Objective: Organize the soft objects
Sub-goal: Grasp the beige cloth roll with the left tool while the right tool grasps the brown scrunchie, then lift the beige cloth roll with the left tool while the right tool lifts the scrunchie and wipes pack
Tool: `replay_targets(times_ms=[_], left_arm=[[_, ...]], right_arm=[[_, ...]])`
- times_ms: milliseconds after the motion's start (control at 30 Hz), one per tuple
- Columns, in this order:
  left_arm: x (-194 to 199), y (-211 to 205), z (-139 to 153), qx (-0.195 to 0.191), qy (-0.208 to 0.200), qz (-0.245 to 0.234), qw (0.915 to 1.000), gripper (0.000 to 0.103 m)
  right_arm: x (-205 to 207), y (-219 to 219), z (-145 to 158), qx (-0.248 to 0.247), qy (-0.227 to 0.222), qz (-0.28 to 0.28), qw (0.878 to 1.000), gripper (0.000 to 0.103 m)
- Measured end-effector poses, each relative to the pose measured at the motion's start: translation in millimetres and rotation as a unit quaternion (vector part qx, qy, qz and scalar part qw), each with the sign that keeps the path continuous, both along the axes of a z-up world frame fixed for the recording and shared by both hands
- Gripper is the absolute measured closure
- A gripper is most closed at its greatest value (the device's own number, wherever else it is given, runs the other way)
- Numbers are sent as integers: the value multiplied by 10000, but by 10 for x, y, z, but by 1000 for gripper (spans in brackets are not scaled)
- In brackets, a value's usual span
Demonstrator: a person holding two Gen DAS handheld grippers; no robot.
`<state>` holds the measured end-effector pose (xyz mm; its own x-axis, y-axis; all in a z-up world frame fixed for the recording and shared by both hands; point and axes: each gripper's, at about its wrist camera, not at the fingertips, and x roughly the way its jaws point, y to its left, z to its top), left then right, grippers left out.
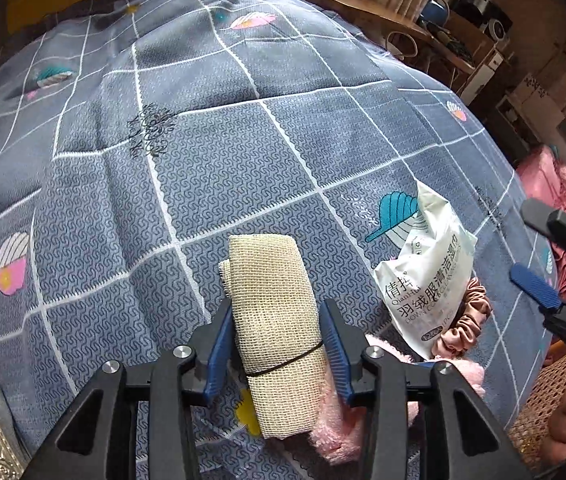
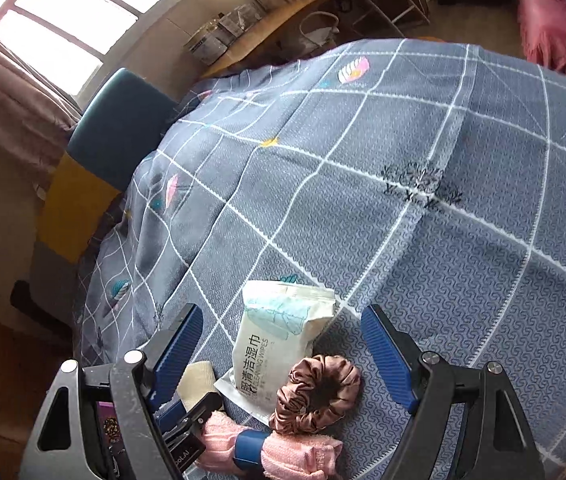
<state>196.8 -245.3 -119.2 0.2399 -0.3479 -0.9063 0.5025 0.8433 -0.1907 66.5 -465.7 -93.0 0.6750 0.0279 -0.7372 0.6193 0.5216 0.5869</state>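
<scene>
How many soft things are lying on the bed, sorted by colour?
Beige: 1, the mesh cloth roll
White: 1, the wipes pack
Brown: 1, the scrunchie
Pink: 1, the fluffy towel
Total: 4

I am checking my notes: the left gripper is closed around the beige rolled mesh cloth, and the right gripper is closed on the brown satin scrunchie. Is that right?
Only partly. The right gripper is open, its blue fingers spread apart above the brown satin scrunchie without touching it, as the right wrist view shows. The left gripper is indeed closed around the beige rolled mesh cloth.
</scene>
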Motion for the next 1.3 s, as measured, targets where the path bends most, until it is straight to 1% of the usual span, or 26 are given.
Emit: replay_targets(times_ms=[33,100,200,267,333,400,467,533,567,633,667,700,733,800,833,867,900,967,1000,1067,1133,1167,1200,1233,1300], left_arm=[[-11,47,17,-21,-63,8,10000,63],[-69,156,76,-134,-185,9,9997,64],[-154,328,201,-266,-372,126,9989,64],[-211,455,260,-260,-493,219,9982,64],[-249,528,289,-174,-566,246,9979,64],[-354,597,258,-42,-637,227,9977,64],[-424,650,190,69,-688,248,9973,64],[-491,704,102,148,-686,255,9972,64],[-497,713,38,173,-632,285,9974,64],[-496,770,-106,168,-394,387,9983,64],[-503,794,-131,74,-415,418,9982,64],[-517,813,-131,33,-456,427,9980,64],[-532,815,-125,38,-475,429,9979,64],[-548,817,-130,77,-484,393,9980,63],[-557,822,-138,75,-487,382,9981,63],[-558,818,-139,60,-499,375,9980,63],[-561,829,-142,23,-504,382,9980,62],[-568,854,-143,-52,-534,397,9978,62],[-581,867,-143,-71,-566,397,9976,62],[-609,890,-143,-77,-614,404,9973,61],[-621,895,-141,-83,-630,429,9971,61],[-624,887,-142,-75,-638,425,9970,61],[-626,885,-139,-79,-639,424,9970,61],[-625,890,-139,-97,-632,440,9970,61],[-631,902,-138,-124,-635,466,9968,60]], right_arm=[[31,12,-23,-4,98,73,9999,21],[76,39,-52,30,155,233,9996,21],[93,75,-36,-111,229,295,9992,21],[122,87,-47,-169,305,376,9987,21],[210,148,-111,-266,669,648,9953,21],[282,211,-167,-313,886,905,9915,21],[342,286,-214,-487,1161,1151,9853,21],[365,334,-295,-382,1335,1336,9813,21],[376,346,-319,-371,1391,1399,9796,21],[382,358,-347,-442,1540,1440,9765,22],[379,359,-351,-452,1573,1452,9758,24],[372,360,-347,-483,1594,1456,9752,33],[374,361,-350,-453,1571,1474,9755,39],[367,369,-365,-294,1505,1596,9752,63],[371,392,-366,-291,1506,1673,9739,68],[373,412,-357,-353,1529,1721,9725,78],[365,417,-336,-405,1514,1744,9721,82],[362,425,-319,-326,1407,1792,9731,85],[361,431,-303,-275,1306,1824,9741,88],[375,462,-231,-316,1040,1929,9752,90],[424,547,-159,-426,815,2198,9712,91],[458,605,-144,-561,836,2333,9672,91],[488,652,-161,-743,990,2403,9628,91],[509,674,-206,-879,1213,2425,9585,91],[537,646,-315,-945,1583,2403,9531,91]])
